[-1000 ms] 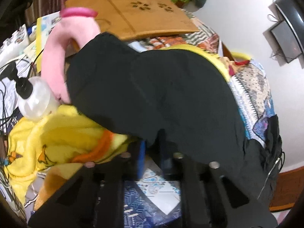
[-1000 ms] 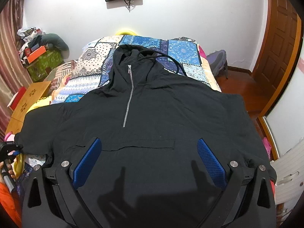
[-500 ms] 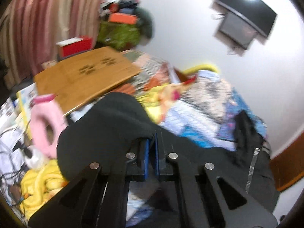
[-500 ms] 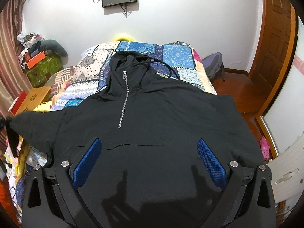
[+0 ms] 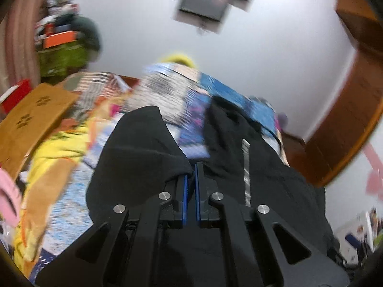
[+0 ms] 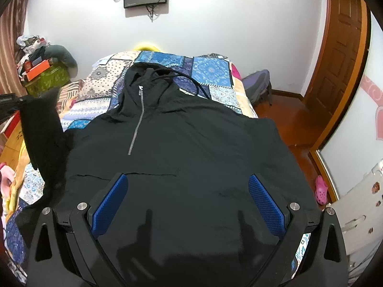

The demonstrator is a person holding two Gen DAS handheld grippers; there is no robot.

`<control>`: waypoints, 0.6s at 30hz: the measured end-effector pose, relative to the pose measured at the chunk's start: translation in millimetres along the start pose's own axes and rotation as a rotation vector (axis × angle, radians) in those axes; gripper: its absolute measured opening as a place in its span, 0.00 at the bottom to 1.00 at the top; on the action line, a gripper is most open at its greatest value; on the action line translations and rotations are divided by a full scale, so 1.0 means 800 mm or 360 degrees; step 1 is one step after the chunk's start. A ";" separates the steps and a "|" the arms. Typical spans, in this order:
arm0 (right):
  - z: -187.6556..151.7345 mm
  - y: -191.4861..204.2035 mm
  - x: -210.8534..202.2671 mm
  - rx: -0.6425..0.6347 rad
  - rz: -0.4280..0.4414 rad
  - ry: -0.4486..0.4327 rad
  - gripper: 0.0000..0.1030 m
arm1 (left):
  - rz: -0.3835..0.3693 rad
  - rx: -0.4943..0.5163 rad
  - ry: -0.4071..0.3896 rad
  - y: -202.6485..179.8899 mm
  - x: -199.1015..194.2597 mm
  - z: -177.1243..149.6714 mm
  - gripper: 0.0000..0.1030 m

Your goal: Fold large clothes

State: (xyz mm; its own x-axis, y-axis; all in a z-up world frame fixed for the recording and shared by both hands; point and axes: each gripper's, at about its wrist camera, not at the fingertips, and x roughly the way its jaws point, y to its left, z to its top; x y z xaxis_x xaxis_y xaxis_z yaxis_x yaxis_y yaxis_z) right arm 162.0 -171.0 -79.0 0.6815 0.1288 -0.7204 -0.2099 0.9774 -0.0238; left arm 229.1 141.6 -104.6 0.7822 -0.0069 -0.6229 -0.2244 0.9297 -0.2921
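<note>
Black hoodie [image 6: 191,143] flat on bed [image 6: 210,71], frame centre | soft, light, limp; grip sleeve ends | left tool [image 5: 190,179] pinching sleeve [image 6: 43,131] | right tool [image 6: 189,205] wide, empty

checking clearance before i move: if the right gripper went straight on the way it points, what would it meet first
Probably the black hoodie spread on the bed; the open right gripper points down at its front. Depth is unclear.

Hoodie front [image 6: 191,148] lies unobstructed; lifted sleeve [image 6: 43,129] blocks its left edge.
</note>
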 end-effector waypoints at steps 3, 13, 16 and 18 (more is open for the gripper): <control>-0.003 -0.006 0.004 0.0033 0.0014 0.0020 0.97 | -0.0097 0.0112 0.0134 -0.040 0.025 -0.025 0.03; -0.014 -0.022 0.010 0.0061 -0.0002 0.0083 0.97 | -0.0180 0.0453 0.0529 -0.123 0.077 -0.123 0.03; -0.015 -0.023 0.008 0.0055 -0.0006 0.0087 0.97 | -0.0193 0.0471 0.0631 -0.121 0.089 -0.132 0.06; -0.014 -0.021 0.008 0.0044 -0.0008 0.0092 0.97 | -0.0224 0.0478 0.0706 -0.122 0.092 -0.140 0.20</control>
State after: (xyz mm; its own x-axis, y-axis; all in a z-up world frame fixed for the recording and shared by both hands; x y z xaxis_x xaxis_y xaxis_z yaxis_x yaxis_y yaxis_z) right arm 162.2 -188.5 -90.7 0.6408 0.1148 -0.7591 -0.1864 0.9824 -0.0088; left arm 243.0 9.3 -203.5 0.4584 -0.2326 -0.8578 0.0908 0.9723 -0.2152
